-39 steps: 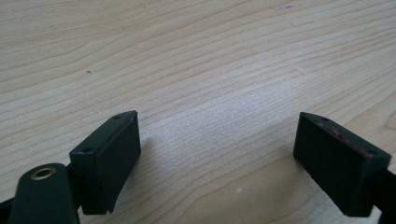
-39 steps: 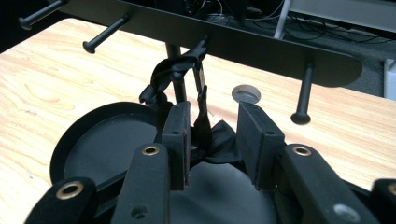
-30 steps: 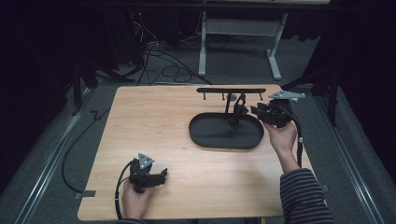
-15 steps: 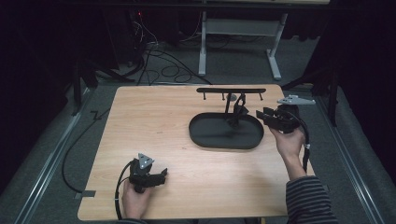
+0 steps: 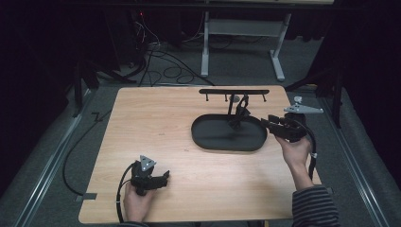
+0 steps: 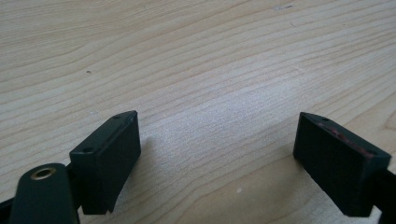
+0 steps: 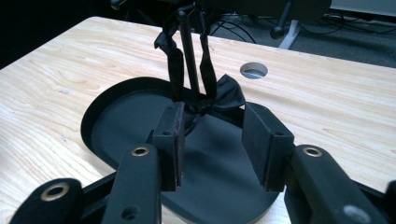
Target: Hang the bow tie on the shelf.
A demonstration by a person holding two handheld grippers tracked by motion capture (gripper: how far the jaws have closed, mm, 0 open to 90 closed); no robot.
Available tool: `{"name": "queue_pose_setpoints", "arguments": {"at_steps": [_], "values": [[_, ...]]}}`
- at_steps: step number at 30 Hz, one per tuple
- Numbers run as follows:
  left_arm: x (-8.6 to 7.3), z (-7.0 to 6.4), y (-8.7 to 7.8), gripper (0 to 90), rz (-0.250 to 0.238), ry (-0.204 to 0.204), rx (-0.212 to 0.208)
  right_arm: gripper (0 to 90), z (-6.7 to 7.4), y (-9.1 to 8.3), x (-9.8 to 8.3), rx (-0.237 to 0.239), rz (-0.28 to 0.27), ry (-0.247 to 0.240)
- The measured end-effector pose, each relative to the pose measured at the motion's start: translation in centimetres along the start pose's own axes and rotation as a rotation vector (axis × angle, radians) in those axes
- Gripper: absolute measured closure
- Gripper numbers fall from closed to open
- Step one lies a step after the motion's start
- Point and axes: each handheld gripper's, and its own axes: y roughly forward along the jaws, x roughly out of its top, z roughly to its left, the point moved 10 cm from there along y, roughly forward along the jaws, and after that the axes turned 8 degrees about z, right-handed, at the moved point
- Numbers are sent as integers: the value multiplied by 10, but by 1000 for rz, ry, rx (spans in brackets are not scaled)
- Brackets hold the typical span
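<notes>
I'm looking at what seems to be a lab or recording studio: a bare light-wood surface stands on grey carpet, loose black cables snake across the floor behind it, and a white desk frame sits beyond. Dark all around, probably black curtains, though it's too dim for me to tell.

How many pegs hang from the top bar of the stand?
4 on the bar, spaced along it above the tray: left end, left of the post, right of it, right end. The ribbon may hide more.
</notes>
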Motion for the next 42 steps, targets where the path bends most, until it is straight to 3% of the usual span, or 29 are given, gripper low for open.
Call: {"name": "queue_pose_setpoints", "arguments": {"at_steps": [22, 42], "values": [[0, 0, 0, 153, 0, 0, 0, 609, 7, -11, -28, 26, -12, 11], [0, 0, 0, 153, 0, 0, 0, 609, 13, -8, -60, 58, 0, 33]]}}
